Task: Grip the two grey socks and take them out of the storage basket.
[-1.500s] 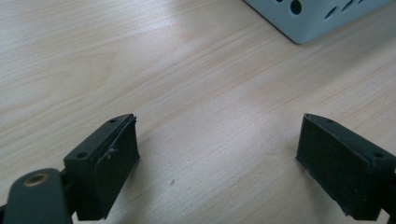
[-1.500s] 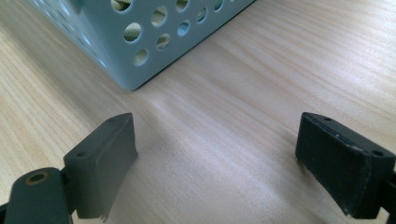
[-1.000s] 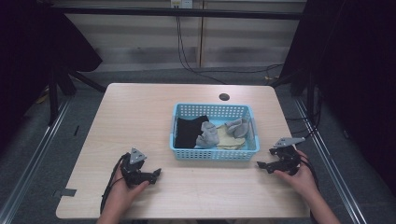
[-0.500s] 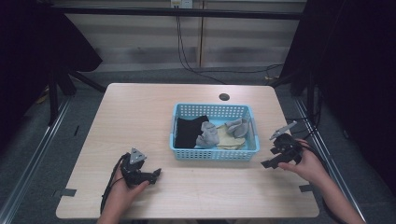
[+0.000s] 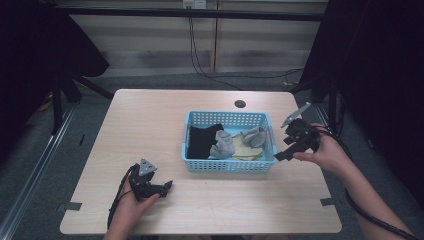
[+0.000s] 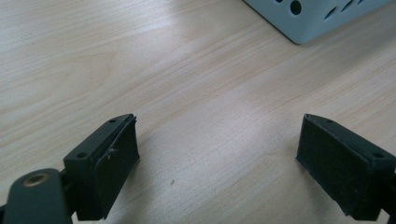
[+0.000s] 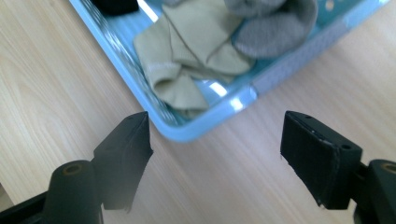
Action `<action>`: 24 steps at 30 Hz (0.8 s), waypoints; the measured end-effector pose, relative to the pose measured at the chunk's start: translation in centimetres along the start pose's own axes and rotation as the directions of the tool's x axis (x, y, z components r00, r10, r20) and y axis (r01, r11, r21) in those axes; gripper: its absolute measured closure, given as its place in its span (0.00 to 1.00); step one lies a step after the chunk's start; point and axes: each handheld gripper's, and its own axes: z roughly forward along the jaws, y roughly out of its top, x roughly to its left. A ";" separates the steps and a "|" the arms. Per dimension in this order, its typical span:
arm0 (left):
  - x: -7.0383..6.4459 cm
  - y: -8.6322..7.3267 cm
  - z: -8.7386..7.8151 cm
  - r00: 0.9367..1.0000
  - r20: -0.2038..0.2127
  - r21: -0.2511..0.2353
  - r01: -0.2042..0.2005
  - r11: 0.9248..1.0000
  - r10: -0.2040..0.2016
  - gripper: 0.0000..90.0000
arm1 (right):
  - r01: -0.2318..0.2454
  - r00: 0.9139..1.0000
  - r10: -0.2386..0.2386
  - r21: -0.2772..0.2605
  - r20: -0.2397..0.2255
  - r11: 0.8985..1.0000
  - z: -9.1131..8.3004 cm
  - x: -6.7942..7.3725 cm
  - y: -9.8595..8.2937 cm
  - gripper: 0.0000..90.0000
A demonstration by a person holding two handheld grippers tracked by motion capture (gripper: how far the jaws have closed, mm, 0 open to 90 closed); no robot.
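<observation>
A light blue basket (image 5: pixel 227 165) stands at the middle right of the table. It holds a black cloth (image 5: pixel 202 140), grey socks (image 5: pixel 222 147) and beige socks (image 5: pixel 242 149). My right gripper (image 5: pixel 281 154) is held above the table at the basket's right front corner, open and empty. In the right gripper view that corner (image 7: pixel 205 127) lies between the jaws, with a beige sock (image 7: pixel 196 51) and a grey sock (image 7: pixel 275 28) beyond. My left gripper (image 5: pixel 167 186) rests low near the front left, open and empty. Bare wood and a basket corner (image 6: pixel 317 18) fill the left gripper view.
The wooden table (image 5: pixel 150 120) has a small dark hole (image 5: pixel 240 104) behind the basket. Cables (image 5: pixel 200 60) run over the floor beyond the far edge. Dark curtains and a stand flank both sides.
My right gripper has risen and moved forward and left, to the basket's right front corner. The left gripper has stayed in place.
</observation>
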 end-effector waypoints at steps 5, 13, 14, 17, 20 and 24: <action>0.0 0.0 0.0 1.000 -0.002 0.003 -0.010 1.000 0.010 0.13 | 0.045 0.999 -0.046 -0.001 -0.009 0.999 0.7 1.0 3.2 0.27; 0.0 0.0 0.0 1.000 -0.002 0.004 -0.012 1.000 0.012 0.13 | 0.031 0.998 -0.031 -0.011 -0.049 0.999 4.8 1.4 7.3 0.29; 0.0 0.0 0.0 1.000 -0.003 0.004 -0.012 1.000 0.012 0.13 | 0.028 0.998 -0.028 -0.013 -0.052 1.000 5.2 1.4 7.5 0.29; 0.0 0.0 0.0 1.000 -0.002 0.004 -0.013 1.000 0.013 0.13 | 0.016 0.999 -0.016 -0.002 -0.041 1.000 6.4 1.4 8.2 0.30; 0.0 0.0 0.0 1.000 -0.002 0.004 -0.012 1.000 0.012 0.13 | 0.012 0.999 -0.012 0.008 -0.045 1.000 7.4 1.4 8.8 0.30; 0.0 0.0 0.0 1.000 -0.002 0.004 -0.013 1.000 0.013 0.13 | 0.012 0.999 -0.011 0.016 -0.041 1.000 8.2 1.6 9.2 0.31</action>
